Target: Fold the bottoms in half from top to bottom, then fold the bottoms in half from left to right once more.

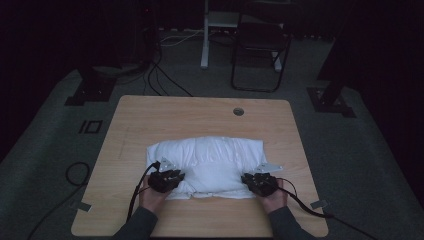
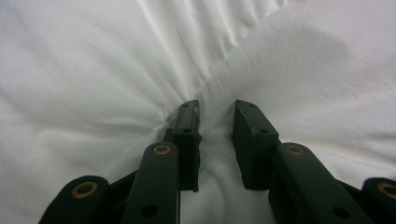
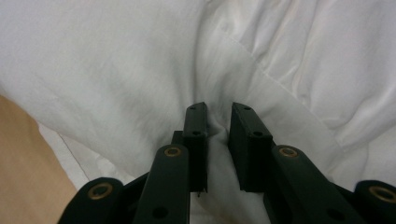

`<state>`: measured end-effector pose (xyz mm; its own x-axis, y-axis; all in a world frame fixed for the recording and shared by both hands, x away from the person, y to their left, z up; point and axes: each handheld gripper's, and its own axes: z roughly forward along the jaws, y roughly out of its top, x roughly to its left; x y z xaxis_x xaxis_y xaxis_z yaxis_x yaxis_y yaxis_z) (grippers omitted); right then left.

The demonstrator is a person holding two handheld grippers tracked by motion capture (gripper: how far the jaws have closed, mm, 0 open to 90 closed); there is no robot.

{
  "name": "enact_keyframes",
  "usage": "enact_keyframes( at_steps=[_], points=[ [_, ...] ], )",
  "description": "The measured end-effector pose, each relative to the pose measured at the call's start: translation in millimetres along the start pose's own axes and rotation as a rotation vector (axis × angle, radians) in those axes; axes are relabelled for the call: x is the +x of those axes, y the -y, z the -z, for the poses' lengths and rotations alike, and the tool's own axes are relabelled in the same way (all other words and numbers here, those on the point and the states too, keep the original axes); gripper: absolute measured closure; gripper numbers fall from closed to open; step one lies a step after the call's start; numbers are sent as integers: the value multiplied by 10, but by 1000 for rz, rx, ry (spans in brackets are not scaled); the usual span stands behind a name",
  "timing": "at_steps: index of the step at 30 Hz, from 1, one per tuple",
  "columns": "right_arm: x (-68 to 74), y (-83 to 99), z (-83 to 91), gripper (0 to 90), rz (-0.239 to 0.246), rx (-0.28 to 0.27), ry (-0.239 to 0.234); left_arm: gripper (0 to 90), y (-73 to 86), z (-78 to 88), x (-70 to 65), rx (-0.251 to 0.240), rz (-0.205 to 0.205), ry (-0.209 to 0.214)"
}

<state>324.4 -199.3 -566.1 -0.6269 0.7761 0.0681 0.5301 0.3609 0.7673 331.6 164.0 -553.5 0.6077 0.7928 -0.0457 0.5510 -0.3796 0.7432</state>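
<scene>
On the light wooden desk [image 1: 150, 120], the left gripper [image 1: 167, 178] and right gripper [image 1: 260, 183] each pinch a fold of the folded white cloth garment [image 1: 210, 155] between narrow jaws.

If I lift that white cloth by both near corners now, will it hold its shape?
Probably not. The white cloth is wrinkled and bunches between the left hand-held gripper and right hand-held gripper, so it likely droops. Its stacked folds look loose and may fall open.

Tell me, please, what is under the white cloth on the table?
The white cloth lies on the wooden table. Both grippers pinch its near edge. Anything beneath its folds is covered.
</scene>
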Motion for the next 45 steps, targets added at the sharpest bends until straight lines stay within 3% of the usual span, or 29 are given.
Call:
enact_keyframes(
  at_steps=[6,10,17,20,21,23,25,27,32,34,38,41,45],
  points=[
    [-49,-153,-170,759,-3,-4,13,713,-107,-126,229,-27,42,-44],
    [-89,-216,-257,759,-23,-18,-1,708,-156,-167,341,-30,86,-49],
    [-87,-221,-279,758,-21,-29,5,636,-155,-153,362,-41,115,-53],
    [-81,-215,-277,758,-23,-31,8,519,-205,-52,393,-47,179,-33],
    [-80,-213,-277,758,-24,-32,8,468,-224,10,408,-70,198,-34],
    [-80,-210,-277,758,-26,-35,8,370,-256,143,470,-124,228,-61],
    [-82,-208,-277,758,-27,-35,7,275,-274,227,577,-139,270,-106],
    [-85,-208,-276,757,-26,-34,6,234,-251,229,666,-129,307,-126],
    [-86,-199,-276,758,-28,-41,6,159,-109,70,820,-54,343,-191],
    [-85,-199,-276,757,-27,-42,6,150,-43,14,855,-38,361,-186],
    [-81,-194,-277,757,-24,-45,9,127,-25,-19,866,-23,345,-228],
    [-78,-191,-276,757,-24,-46,10,90,-34,-57,860,13,292,-293],
    [-72,-186,-275,757,-21,-49,14,28,-31,-94,852,26,296,-348]
  ],
)
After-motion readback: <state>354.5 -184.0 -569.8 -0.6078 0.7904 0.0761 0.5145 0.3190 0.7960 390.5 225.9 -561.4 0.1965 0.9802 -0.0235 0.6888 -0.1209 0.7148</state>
